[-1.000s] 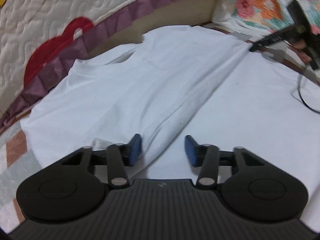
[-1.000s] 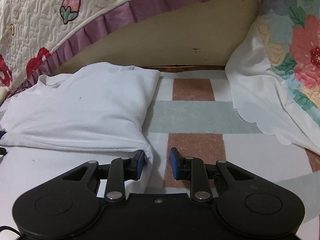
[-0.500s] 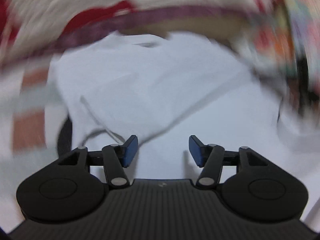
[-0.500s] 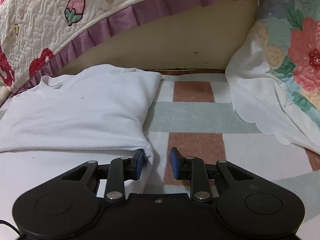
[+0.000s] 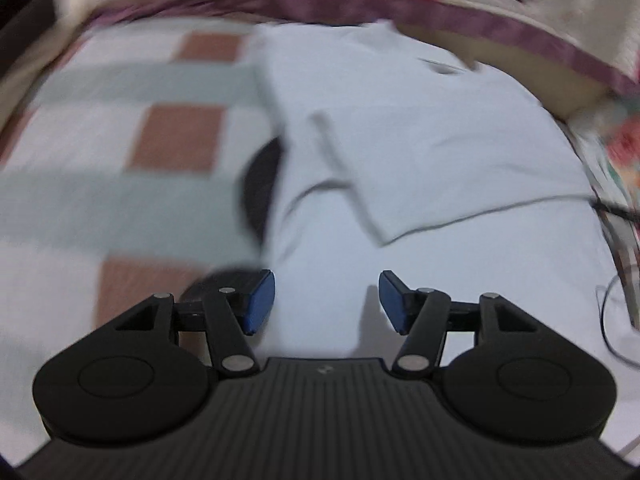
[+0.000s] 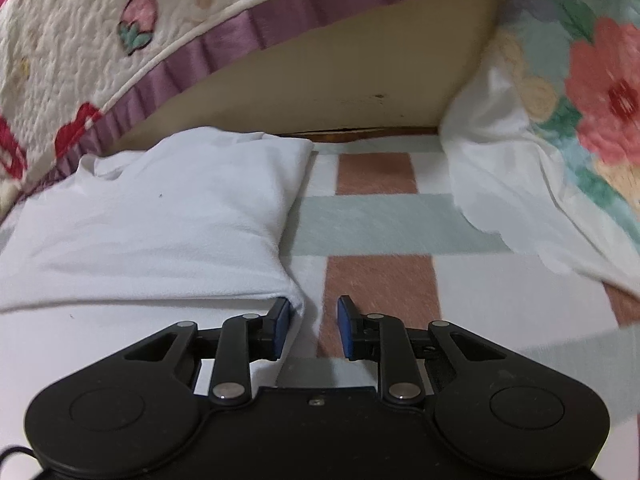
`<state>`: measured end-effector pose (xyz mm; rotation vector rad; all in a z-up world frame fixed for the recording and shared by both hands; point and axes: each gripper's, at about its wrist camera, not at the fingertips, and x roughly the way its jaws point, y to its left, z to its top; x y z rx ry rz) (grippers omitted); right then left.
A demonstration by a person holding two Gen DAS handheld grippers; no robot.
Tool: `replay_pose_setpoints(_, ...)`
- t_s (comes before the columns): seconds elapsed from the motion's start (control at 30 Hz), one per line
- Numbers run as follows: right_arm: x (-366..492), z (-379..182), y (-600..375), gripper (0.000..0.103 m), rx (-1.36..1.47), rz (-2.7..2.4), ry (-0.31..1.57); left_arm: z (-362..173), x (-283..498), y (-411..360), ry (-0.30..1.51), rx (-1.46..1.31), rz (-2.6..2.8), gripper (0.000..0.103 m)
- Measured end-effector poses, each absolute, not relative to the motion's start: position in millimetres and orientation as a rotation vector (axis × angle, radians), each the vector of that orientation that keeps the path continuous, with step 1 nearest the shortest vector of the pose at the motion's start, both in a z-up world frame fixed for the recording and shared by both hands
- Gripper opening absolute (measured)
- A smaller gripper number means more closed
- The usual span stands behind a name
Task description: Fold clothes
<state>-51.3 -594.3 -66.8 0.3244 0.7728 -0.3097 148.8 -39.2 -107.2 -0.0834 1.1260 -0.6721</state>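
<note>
The white garment is lying on the bed, over the checked blanket, close to the quilted cover with the purple frill. It is not lying flat in one layer — in the right wrist view a side panel is sitting doubled over the body, with a soft rounded fold edge facing the blanket, and in the blurred left wrist view another flap is resting across the middle. So at least one lengthwise fold is showing, but the shape is looking long and loose, and I judge that more folding and some smoothing is remaining. The right gripper is standing with its jaws apart at the corner of the fold, one pad touching the cloth and holding nothing. The left gripper is hovering wide apart over the cloth — also empty.
</note>
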Motion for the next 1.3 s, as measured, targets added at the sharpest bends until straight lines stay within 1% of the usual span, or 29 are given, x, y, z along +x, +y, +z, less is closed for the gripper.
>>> replay_pose_setpoints(0.1, -79.8, -63.4, -607.3, 0.017, 0.357, -0.427, 0.803, -108.4, 140.2, -12.8, 1.205, -0.256, -0.667, 0.057)
replay_pose_setpoints(0.17, -110.6, -54.1, -615.3, 0.017, 0.423, -0.453, 0.783, -104.7, 131.9, -4.5, 1.208, -0.263, -0.650, 0.057)
replay_pose_setpoints(0.27, -163.0, -33.0, -623.3, 0.026, 0.621, -0.388, 0.691, -105.9, 120.9, 1.0, 1.260, -0.226, -0.639, 0.060)
replay_pose_setpoints(0.33, -194.9, -21.1, -630.1, 0.034, 0.807, -0.319, 0.642, -109.5, 113.6, 4.2, 1.317, -0.225, -0.654, 0.060)
replay_pose_setpoints(0.4, -210.2, -9.9, -630.2, 0.052, 0.884, -0.234, 0.662, -113.2, 106.4, 7.4, 1.375, -0.225, -0.670, 0.060)
replay_pose_setpoints(0.47, -213.5, -1.9, -623.1, 0.058, 0.866, -0.184, 0.729, -114.8, 98.5, 8.0, 1.411, -0.219, -0.698, 0.061)
replay_pose_setpoints(0.57, -212.8, -5.1, -607.3, 0.058, 0.797, -0.214, 0.776, -117.6, 88.8, 4.8, 1.428, -0.194, -0.713, 0.063)
replay_pose_setpoints(0.7, -204.4, -38.7, -604.1, 0.058, 0.925, -0.196, 0.775, -124.2, 86.1, 9.5, 1.483, -0.240, -0.674, 0.064)
replay_pose_setpoints(0.8, -191.6, -58.5, -594.8, 0.058, 0.919, -0.158, 0.857, -127.5, 84.5, 16.1, 1.512, -0.302, -0.668, 0.064)
replay_pose_setpoints(0.87, -183.3, -65.0, -588.5, 0.058, 0.896, -0.137, 0.906, -132.1, 81.0, 18.1, 1.547, -0.359, -0.673, 0.065)
replay_pose_setpoints(0.97, -174.0, -73.4, -579.5, 0.058, 0.915, -0.059, 0.970, -131.2, 74.8, 17.0, 1.541, -0.357, -0.683, 0.067)
replay_pose_setpoints(1.0, -171.8, -75.2, -574.5, 0.058, 0.909, -0.034, 1.006, -130.6, 73.2, 14.9, 1.530, -0.340, -0.693, 0.067)
replay_pose_setpoints(1.03, -170.6, -76.6, -569.1, 0.058, 0.895, -0.013, 1.041, -130.0, 71.9, 11.9, 1.517, -0.317, -0.708, 0.062)
replay_pose_setpoints(1.07, -170.7, -76.7, -564.8, 0.058, 0.883, 0.003, 1.063, -129.4, 70.6, 8.8, 1.503, -0.294, -0.722, 0.034)
replay_pose_setpoints(1.1, -171.7, -75.9, -561.2, 0.058, 0.873, 0.017, 1.077, -128.8, 69.2, 5.8, 1.489, -0.271, -0.736, 0.019)
replay_pose_setpoints(1.13, -174.3, -76.0, -559.1, 0.058, 0.873, 0.022, 1.086, -128.2, 67.9, 2.7, 1.475, -0.248, -0.751, 0.009)
replay_pose_setpoints(1.23, -190.2, -80.8, -559.5, 0.058, 0.957, 0.013, 1.072, -122.9, 62.9, -4.2, 1.440, -0.204, -0.761, 0.009)
replay_pose_setpoints(1.3, -197.9, -85.1, -558.6, 0.058, 1.021, 0.015, 1.067, -122.9, 62.8, -7.4, 1.443, -0.196, -0.771, 0.012)
